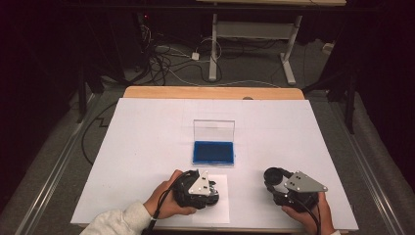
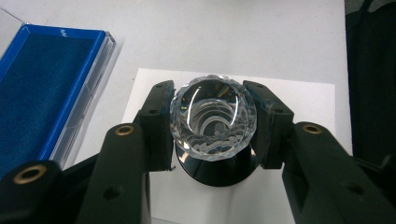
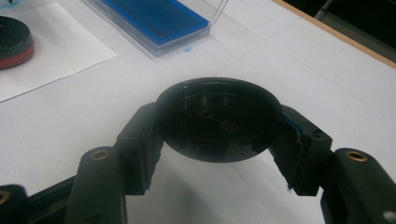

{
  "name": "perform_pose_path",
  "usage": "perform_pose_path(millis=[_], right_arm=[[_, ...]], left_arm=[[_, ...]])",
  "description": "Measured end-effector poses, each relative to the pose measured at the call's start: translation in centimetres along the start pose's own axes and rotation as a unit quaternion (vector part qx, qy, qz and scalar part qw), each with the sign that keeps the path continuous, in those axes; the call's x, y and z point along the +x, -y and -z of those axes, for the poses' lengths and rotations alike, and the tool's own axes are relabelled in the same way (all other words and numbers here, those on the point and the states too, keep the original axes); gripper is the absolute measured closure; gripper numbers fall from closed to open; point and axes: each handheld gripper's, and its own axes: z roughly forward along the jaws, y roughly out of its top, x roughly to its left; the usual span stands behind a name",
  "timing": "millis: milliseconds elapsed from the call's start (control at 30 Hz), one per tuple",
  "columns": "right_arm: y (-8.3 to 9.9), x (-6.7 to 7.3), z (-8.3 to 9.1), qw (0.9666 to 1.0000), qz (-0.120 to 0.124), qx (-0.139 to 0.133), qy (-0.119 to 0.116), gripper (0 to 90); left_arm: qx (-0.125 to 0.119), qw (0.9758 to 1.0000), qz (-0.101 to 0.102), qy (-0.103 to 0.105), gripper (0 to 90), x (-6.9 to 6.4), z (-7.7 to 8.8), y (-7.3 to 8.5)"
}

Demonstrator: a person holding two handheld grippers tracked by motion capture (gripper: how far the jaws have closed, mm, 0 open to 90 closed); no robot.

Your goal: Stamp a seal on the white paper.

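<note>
High view: two hand-held grippers at the near edge of a white table (image 1: 147,127), each closed on a part.

Left gripper (image 2: 213,122) clamps a faceted clear crystal knob (image 2: 213,119) above a black round base (image 2: 219,172) on a paper sheet (image 2: 308,100). Right gripper (image 3: 218,122) clamps a black round lid (image 3: 218,119). An open blue-lined case (image 1: 213,151) lies mid-table. No readable writing anywhere.
</note>
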Motion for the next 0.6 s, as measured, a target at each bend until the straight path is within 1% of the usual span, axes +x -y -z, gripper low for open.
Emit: perform_pose_path(millis=[100,233,400,533,600], right_arm=[[0.04,-0.02,-0.02,1.0000,0.000,0.001,-0.001,38.3],[0.08,-0.13,0.02,1.0000,-0.003,0.000,0.001,38.4],[0.02,0.01,-0.07,1.0000,0.001,0.001,-0.002,38.4],[0.02,0.02,-0.09,1.0000,0.000,0.001,-0.003,38.4],[0.03,-0.02,-0.05,1.0000,0.001,0.001,-0.002,38.4]], left_arm=[[-0.002,1.0000,0.003,0.004,55.0,0.15,0.00,0.04],[0.004,1.0000,-0.003,-0.003,55.0,-0.14,-0.12,-0.25],[0.006,1.0000,-0.007,0.000,55.0,-0.04,-0.16,-0.35],[0.012,0.9999,-0.007,0.002,55.0,0.01,-0.18,-0.52],[0.017,0.9998,-0.011,0.000,55.0,-0.07,-0.15,-0.61]])
